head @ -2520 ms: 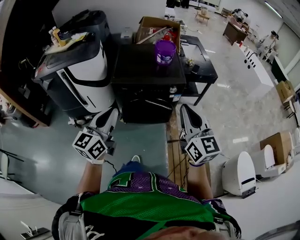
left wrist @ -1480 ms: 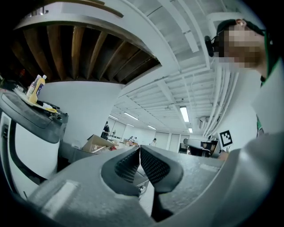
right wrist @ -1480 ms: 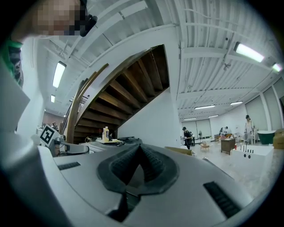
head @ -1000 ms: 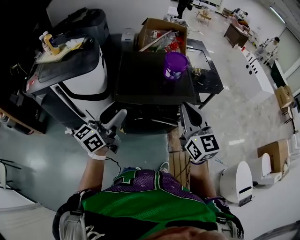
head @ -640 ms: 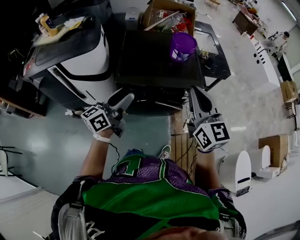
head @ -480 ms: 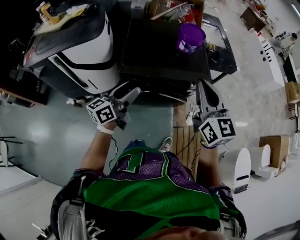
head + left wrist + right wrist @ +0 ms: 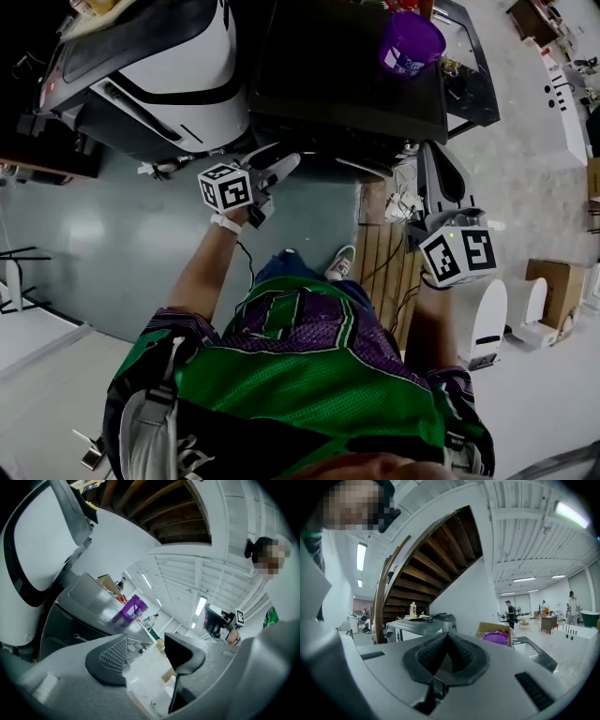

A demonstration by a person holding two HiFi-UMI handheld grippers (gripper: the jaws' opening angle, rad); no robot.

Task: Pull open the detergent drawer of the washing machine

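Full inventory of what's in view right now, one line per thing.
washing machine: 1, black, ahead of the person
tub: 1, purple, on the washing machine's top
appliance: 1, white and black, left of the washing machine
slatted board: 1, wood, floor before the washing machine
cardboard box: 1, brown, floor far right
jersey: 1, green and purple, on the person
left tool: 1, grey, jaws apart, empty
right tool: 1, grey, jaws together, empty

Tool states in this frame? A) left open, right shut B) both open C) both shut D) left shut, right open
A: the left tool has its jaws apart with nothing between them, and the right tool has its jaws closed together.
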